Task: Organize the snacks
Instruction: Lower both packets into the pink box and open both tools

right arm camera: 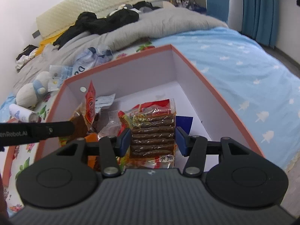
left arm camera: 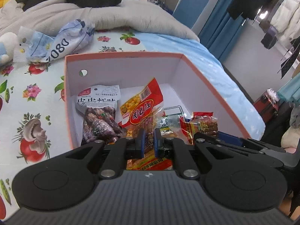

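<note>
**Soft daylight, fisheye bending**

Even, cool daylight is filling both views, and a window [left arm camera: 262, 13] is blowing out white at the upper right. Straight lines are curving toward the edges, corners are darkening, and the far bedding [right arm camera: 150, 24] is looking slightly soft. Shadows are staying faint.

We hold the right tongs [right arm camera: 152, 140] over the pink-rimmed box [right arm camera: 221, 101] on the bed [right arm camera: 243, 60], their blue pads [right arm camera: 125, 140] pressing a clear pack of brown sticks [right arm camera: 152, 131]. The left tongs' black arm [right arm camera: 37, 130] crosses the box's left edge.
</note>
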### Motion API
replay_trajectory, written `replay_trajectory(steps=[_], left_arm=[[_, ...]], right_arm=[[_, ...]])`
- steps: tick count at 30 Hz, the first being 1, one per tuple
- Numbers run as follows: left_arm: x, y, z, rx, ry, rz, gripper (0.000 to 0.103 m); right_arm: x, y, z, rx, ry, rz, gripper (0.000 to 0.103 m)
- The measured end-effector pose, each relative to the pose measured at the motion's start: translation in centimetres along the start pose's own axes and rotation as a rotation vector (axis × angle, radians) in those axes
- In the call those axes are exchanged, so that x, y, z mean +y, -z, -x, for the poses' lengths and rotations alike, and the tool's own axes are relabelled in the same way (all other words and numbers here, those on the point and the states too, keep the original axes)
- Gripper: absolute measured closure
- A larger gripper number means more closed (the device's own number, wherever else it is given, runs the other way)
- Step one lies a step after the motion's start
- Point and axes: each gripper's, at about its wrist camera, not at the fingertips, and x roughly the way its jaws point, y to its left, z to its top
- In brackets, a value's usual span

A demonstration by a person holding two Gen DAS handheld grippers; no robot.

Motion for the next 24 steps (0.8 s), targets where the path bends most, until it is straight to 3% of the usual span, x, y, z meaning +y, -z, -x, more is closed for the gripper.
replay_trajectory(steps=[11, 15, 17, 20, 22, 24], left_arm=[[0.0, -0.9, -3.3, 0.04, -0.001, -0.013, 0.091], [0.2, -1.1, -2.4, 0.028, 0.045, 0.001, 0.089], [0.3, -1.3, -1.5, 0.018, 0.048, 0.007, 0.083], [0.0, -1.5, 0.4, -0.008, 0.033, 0.001, 0.057], [-0.5, -1.6, 2.1, -0.038, 0.017, -0.018, 0.04], [-0.9, -1.6, 4.0, -0.069, -0.001, -0.033, 0.036]], right_arm=[[-0.9, 0.0, -2.7, 0.079, -0.014, -0.014, 0.048], [-0.9, 0.0, -2.5, 0.082, -0.008, -0.036, 0.046], [-0.7, -0.1, -2.0, 0.074, -0.001, -0.024, 0.045], [-0.3, -0.2, -0.9, 0.06, 0.002, -0.02, 0.043], [0.0, -0.3, 0.3, 0.036, 0.008, -0.019, 0.029], [0.3, -0.4, 1.7, 0.006, 0.011, -0.02, 0.026]])
